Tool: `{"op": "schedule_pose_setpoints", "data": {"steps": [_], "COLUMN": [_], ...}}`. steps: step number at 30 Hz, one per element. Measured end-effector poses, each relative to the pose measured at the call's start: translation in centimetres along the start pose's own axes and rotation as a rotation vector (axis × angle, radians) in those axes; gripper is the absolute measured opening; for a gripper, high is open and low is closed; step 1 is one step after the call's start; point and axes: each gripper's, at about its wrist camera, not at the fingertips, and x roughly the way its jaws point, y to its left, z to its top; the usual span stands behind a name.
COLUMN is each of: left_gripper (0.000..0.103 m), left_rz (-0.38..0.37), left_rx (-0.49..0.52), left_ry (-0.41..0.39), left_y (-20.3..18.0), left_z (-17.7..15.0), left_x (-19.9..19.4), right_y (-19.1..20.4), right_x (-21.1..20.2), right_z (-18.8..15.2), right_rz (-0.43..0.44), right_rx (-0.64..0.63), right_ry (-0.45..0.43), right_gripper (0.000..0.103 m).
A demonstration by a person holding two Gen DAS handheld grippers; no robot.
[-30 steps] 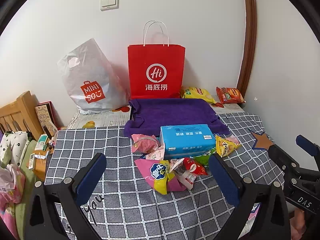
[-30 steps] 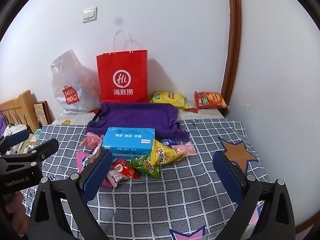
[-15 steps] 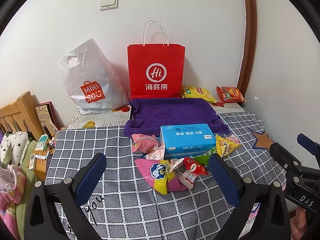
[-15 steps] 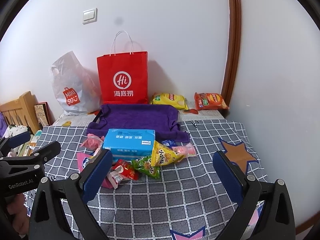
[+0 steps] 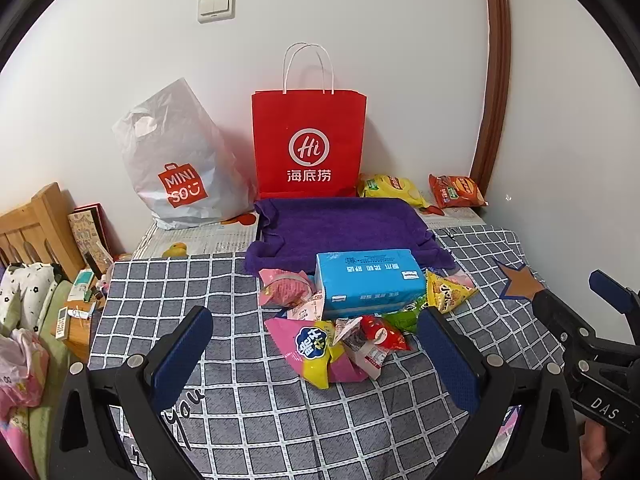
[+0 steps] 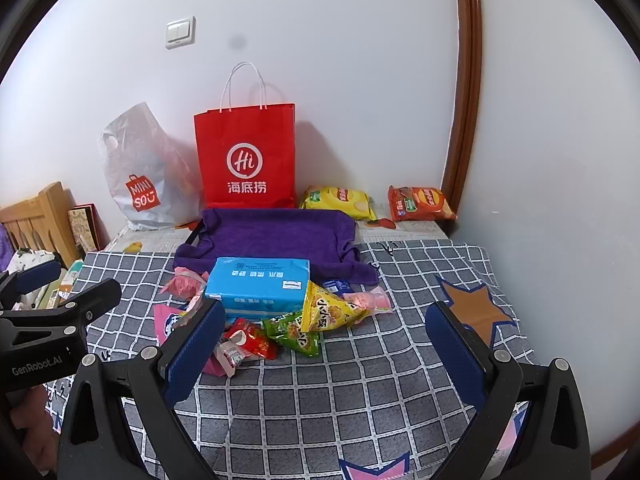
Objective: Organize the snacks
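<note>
Blue pack (image 5: 370, 282) mid-bed, 12 o'clock of L gripper (image 5: 316, 346): biggest, soft, prob. light; take across short sides. Pink/yellow bag (image 5: 320, 350) at its 7 o'clock: puffy, crinkly, slippery; pinch seam. Yellow triangle pack (image 6: 330, 310) at 4 o'clock, red sachet (image 6: 252, 342) at 6: small, flimsy. R gripper (image 6: 324, 346) and L both wide, empty.

You get bright, even indoor light in both views, and everything reads sharp. The red bag (image 6: 245, 156) throws a soft shadow rightward on the wall (image 6: 360, 60). Fisheye bends the edges, and the corners go black.
</note>
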Motion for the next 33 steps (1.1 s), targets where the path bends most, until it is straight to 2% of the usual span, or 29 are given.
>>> {"op": "schedule_pose_setpoints", "data": {"steps": [20,25,28,30,33], "left_gripper": [0.102,0.102,0.102,0.102,0.102], "left_rz": [-0.005,0.011,0.026,0.003,0.008], "left_rx": [0.006,0.005,-0.036,-0.048,-0.049], "left_ry": [0.0,0.037,0.077,0.099,0.136], "left_y": [0.2,0.7,1.7,2.3,3.0], "left_z": [0.0,-0.5,-1.0,-1.5,-2.3], "left_x": [0.6,2.9,5.1,6.4,8.4], "right_y": [0.3,-0.7,-1.6,-2.2,-3.1], "right_x": [0.1,1.7,3.5,5.2,7.7], "right_z": [-0.1,-0.3,-0.8,-1.4,-2.4], "right_rz": [0.009,0.019,0.03,0.044,0.038], "right_rx": [-0.009,0.015,0.042,0.054,0.061], "right_ry": [-0.01,0.008,0.04,0.08,0.131], "right_gripper": [0.1,0.1,0.099,0.092,0.086]}}
